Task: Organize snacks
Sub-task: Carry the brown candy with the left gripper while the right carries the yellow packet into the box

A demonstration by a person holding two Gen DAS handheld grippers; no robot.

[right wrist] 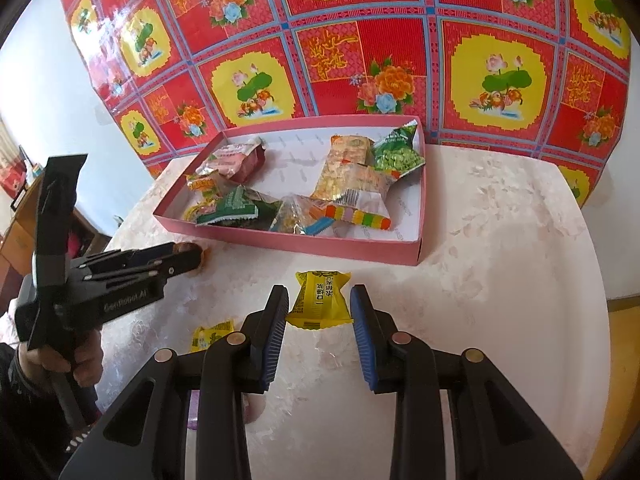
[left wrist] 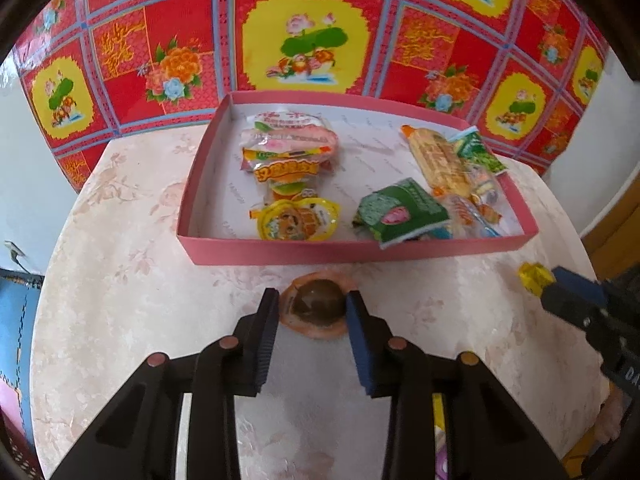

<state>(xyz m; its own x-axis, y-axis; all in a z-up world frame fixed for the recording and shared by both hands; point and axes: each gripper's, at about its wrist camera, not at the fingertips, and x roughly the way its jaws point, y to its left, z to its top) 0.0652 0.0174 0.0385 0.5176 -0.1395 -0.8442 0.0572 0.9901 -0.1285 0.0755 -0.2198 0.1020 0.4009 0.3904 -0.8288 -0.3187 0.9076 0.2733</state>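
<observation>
Both tongs straddle loose snacks before the box: left gripper pinches the jelly cup, right gripper grips the yellow pack; next, lift into the box

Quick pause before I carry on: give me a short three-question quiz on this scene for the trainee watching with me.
1. True or false: the pink box is empty.
2. What lies between the right tongs? A. a yellow packet B. a green packet C. a spoon
3. Fill in: the round brown snack between the left tongs rests on the ____.

Key: 1 false, it holds several snack packets. 2 A. 3 table.
</observation>
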